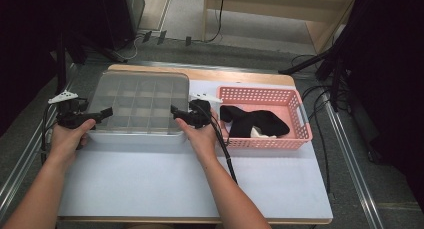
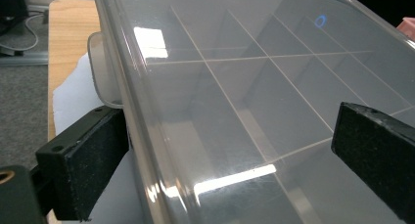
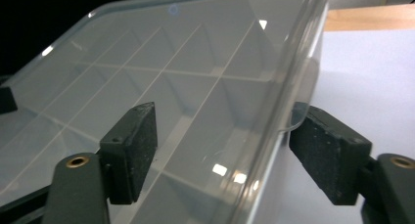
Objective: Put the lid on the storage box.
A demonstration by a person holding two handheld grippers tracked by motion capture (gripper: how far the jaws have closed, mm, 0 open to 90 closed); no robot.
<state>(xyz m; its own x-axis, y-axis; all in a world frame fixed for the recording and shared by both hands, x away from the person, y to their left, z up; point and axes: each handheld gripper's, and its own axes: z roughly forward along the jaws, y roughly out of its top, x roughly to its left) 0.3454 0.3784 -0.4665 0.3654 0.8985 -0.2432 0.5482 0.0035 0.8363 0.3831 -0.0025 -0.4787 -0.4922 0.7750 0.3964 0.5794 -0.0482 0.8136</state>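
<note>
A clear plastic organiser box (image 1: 135, 106) with a lid and a grid of compartments lies at the back left of the white mat. My left gripper (image 1: 107, 111) is at its left side and stands open, its jaws straddling the box's edge (image 2: 147, 136) without pressing on it; the box's small side tab (image 2: 100, 62) lies just beyond the outer jaw. My right gripper (image 1: 175, 110) is at the box's right side, also open. One pad (image 3: 132, 145) hangs over the lid (image 3: 161, 57). The other pad (image 3: 328, 155) sits outside the rim, next to a side tab.
A pink plastic basket (image 1: 300, 114) stands right of the box, holding black cloth (image 1: 255, 120) and a small white item (image 1: 257, 133). The white mat (image 1: 175, 179) spreads bare toward the front edge. Cables trail beside the table on both sides.
</note>
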